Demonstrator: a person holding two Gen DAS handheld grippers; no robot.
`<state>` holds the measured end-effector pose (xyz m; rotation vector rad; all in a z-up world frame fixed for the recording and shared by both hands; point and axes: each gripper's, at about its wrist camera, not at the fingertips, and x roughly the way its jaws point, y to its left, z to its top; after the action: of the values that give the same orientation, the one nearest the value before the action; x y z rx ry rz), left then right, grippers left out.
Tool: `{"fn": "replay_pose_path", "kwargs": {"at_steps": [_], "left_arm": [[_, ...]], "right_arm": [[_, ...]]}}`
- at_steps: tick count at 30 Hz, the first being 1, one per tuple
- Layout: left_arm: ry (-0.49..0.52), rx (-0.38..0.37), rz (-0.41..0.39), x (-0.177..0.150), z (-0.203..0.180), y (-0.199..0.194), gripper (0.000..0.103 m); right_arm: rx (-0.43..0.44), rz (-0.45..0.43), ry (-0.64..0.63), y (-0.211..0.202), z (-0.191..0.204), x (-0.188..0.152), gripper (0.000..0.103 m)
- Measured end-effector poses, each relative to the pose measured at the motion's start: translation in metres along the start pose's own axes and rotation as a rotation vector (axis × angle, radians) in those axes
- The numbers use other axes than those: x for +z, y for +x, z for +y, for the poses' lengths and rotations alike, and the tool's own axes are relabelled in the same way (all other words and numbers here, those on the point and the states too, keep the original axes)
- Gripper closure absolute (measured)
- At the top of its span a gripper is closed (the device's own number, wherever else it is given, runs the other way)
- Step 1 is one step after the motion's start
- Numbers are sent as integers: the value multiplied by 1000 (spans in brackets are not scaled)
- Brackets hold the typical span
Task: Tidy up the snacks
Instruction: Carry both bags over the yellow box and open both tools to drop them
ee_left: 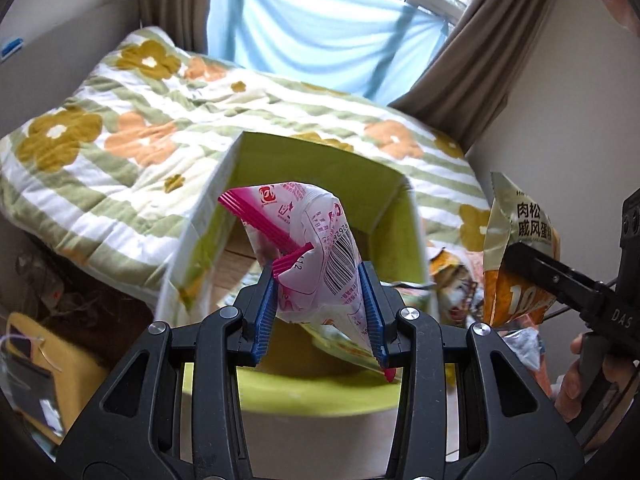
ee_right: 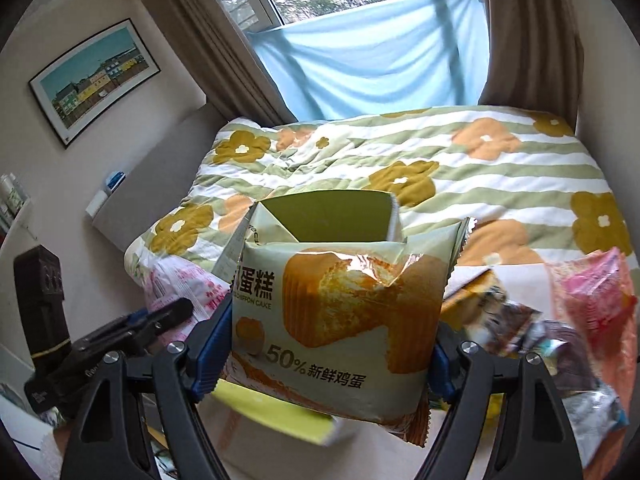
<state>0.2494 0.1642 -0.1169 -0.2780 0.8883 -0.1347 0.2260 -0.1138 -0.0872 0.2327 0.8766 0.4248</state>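
Left wrist view: left gripper (ee_left: 320,304) clamped on one pink-and-white snack packet (ee_left: 320,256), blue pads (ee_left: 370,312) pressing both sides. Packet at centre frame, held above the open green box (ee_left: 320,168). Barcode readable as a pattern; digits "112" partly legible beside the pink sealed edge; small red logo near the top, other print too small to read.

Green box: yellow-green inside, pale outside, open top. Inside it, lower centre, a flat wrapper with green and orange print, partly hidden by the packet. Count inside cannot be told.

Right edge of the same view: right gripper (ee_left: 536,276), black, marked "DAS", with the chiffon cake packet (ee_left: 516,240) in it; characters "肉松" and "戚风蛋" readable.

Right wrist view: right gripper (ee_right: 332,344) closed on that one chiffon cake packet (ee_right: 340,320), centre frame, blue pads at its two sides. Print: "蛋糕", "CHIFFON CAKE", "50% 新鲜鸡蛋", picture of a cake. Green box (ee_right: 332,216) directly behind it.

Loose snack pile (ee_right: 560,340) at right of frame, several wrappers, pink and dark ones, blurred; no count possible.

Background: floral quilt (ee_right: 440,160), one framed picture (ee_right: 96,76) upper left, blue cloth (ee_right: 368,48) over the window.
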Motion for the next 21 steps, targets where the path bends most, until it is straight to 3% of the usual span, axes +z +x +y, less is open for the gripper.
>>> {"fn": "replay_pose_path", "kwargs": {"at_steps": [7, 17, 18, 20, 21], "left_arm": [[40, -49, 79, 38, 39, 52, 68], [135, -75, 196, 65, 39, 125, 67], [144, -72, 205, 65, 37, 128, 64], [164, -50, 214, 65, 34, 135, 43], [174, -30, 216, 65, 33, 137, 10]], "right_arm": [[-58, 34, 56, 51, 20, 17, 26], [-166, 75, 144, 95, 6, 31, 26], [-171, 79, 148, 98, 4, 32, 26], [-179, 83, 148, 104, 2, 35, 26], [-184, 85, 145, 107, 2, 36, 26]]}}
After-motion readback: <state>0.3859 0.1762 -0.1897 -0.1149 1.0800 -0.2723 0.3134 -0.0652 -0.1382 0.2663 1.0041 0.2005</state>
